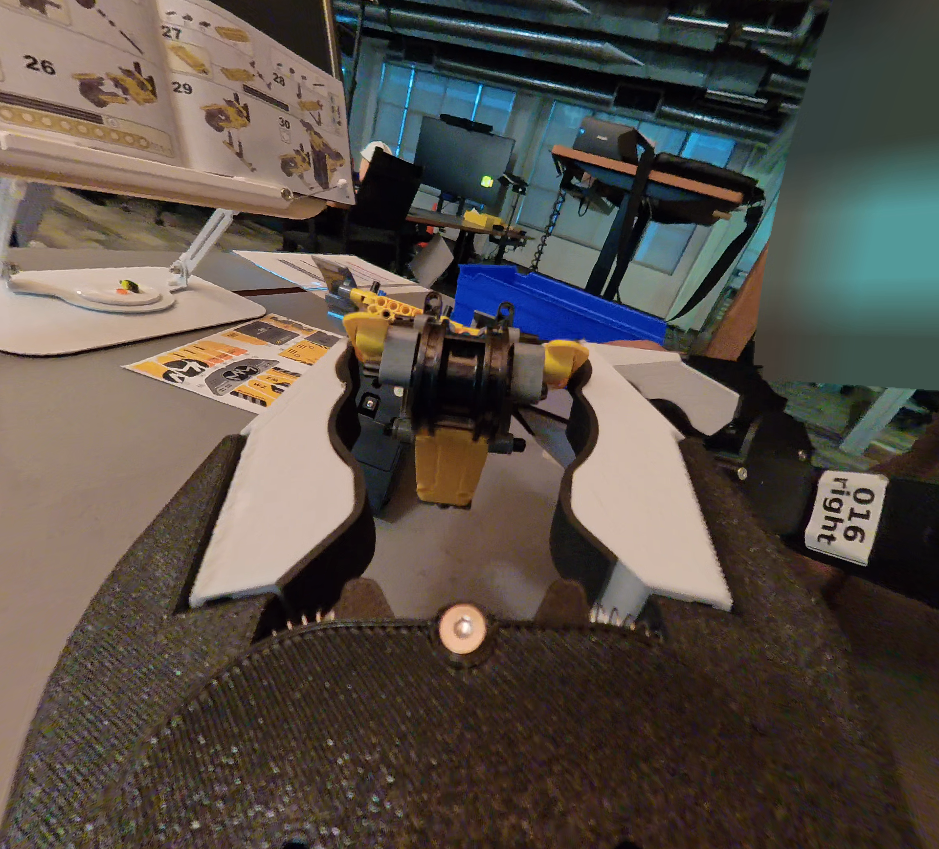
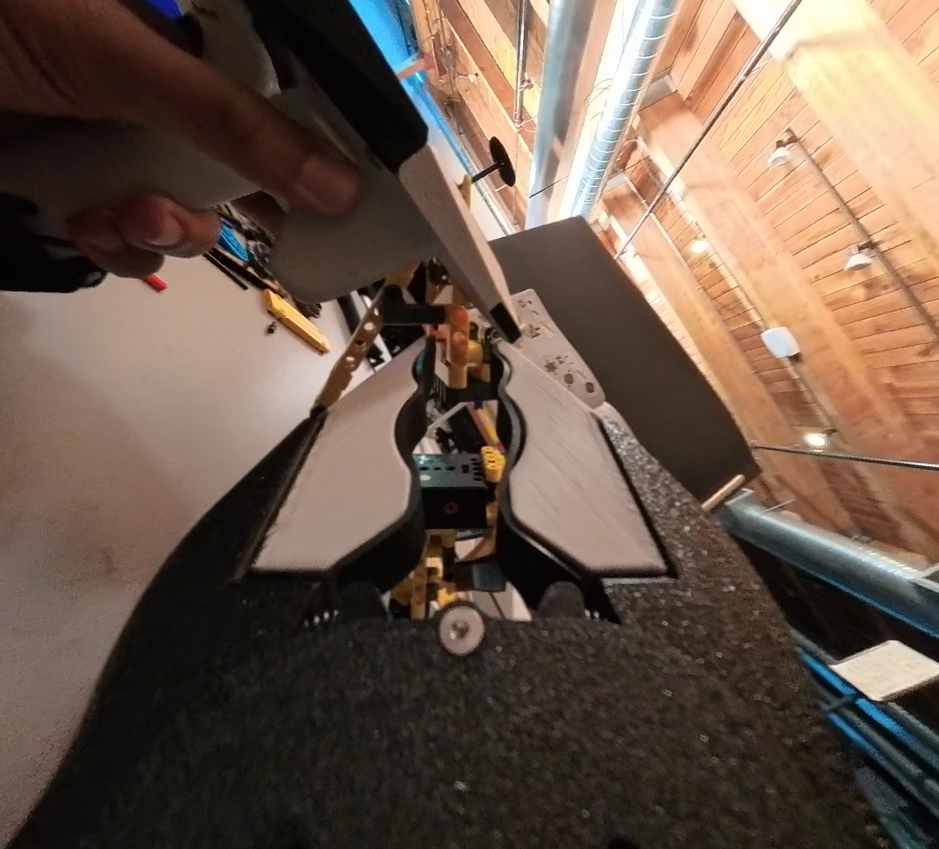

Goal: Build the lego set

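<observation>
My left gripper [image 1: 465,357] is shut on a yellow, black and grey brick-built model [image 1: 457,387] and holds it above the grey table [image 1: 101,469] by its black wheel hub. The right gripper's body [image 1: 792,484] reaches in from the right, and one of its white fingers [image 1: 676,382] lies behind the model. In the right wrist view my right gripper [image 2: 460,362] is shut on the same model [image 2: 457,342], whose black block [image 2: 452,489] sits between the fingers. A hand [image 2: 127,77] holds the left gripper, whose fingers [image 2: 457,235] come in from the upper left.
An open instruction booklet [image 1: 167,77] rests on a white stand [image 1: 117,301] at the left. A sticker sheet [image 1: 239,362] lies on the table. A blue bin [image 1: 549,306] stands behind the model. Loose yellow and black parts [image 2: 294,316] and a red piece [image 2: 156,283] lie on the table.
</observation>
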{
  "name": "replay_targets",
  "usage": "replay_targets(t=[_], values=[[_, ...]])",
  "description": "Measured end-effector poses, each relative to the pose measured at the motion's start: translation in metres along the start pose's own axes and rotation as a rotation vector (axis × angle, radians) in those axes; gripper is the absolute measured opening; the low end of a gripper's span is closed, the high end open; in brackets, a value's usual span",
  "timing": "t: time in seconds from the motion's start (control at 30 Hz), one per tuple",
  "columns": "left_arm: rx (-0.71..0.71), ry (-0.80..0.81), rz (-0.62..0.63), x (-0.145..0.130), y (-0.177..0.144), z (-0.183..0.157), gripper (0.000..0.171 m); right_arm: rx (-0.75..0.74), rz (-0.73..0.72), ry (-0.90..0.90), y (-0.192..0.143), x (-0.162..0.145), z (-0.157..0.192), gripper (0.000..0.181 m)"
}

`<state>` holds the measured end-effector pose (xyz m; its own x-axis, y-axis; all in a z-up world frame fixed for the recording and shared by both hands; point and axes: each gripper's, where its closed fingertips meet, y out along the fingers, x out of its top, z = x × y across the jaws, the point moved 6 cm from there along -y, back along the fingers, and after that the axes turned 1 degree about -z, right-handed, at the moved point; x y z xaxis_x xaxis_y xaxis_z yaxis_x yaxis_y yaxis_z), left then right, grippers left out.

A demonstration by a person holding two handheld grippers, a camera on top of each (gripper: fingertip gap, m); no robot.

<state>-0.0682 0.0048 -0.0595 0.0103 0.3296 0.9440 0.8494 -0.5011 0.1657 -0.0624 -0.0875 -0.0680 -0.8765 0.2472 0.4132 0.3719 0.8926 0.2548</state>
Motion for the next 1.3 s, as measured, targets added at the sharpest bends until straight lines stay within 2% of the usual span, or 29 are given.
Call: replay_targets(t=[0.13,0.23,0.57,0.73,0.9,1.0,1.1,1.3], values=[[0.003,0.002,0.005,0.000,0.000,-0.001,0.077,-0.021,-0.003,-0.049,0.000,0.000,0.000,0.012],[-0.005,-0.017,0.002,-0.001,0.000,-0.001,0.077,-0.022,-0.011,-0.065,-0.001,0.001,0.001,0.012],[-0.043,0.037,0.016,-0.001,0.002,-0.009,0.077,0.024,-0.002,-0.005,0.000,0.000,-0.002,0.007],[-0.045,0.050,-0.027,0.006,-0.002,-0.008,0.102,0.015,0.020,-0.030,0.002,-0.006,-0.005,0.007],[-0.041,0.114,-0.076,0.020,-0.012,-0.004,0.114,0.024,0.010,0.066,0.002,-0.013,-0.013,0.007],[-0.033,0.053,-0.105,0.028,-0.018,0.007,0.119,0.029,0.024,0.099,0.004,-0.016,-0.013,0.007],[-0.045,-0.061,-0.066,0.022,-0.018,0.020,0.130,0.028,0.019,0.137,0.005,-0.015,-0.014,0.007],[-0.065,-0.191,-0.058,0.024,-0.012,0.036,0.128,-0.038,-0.007,0.383,0.000,-0.023,-0.042,0.007]])
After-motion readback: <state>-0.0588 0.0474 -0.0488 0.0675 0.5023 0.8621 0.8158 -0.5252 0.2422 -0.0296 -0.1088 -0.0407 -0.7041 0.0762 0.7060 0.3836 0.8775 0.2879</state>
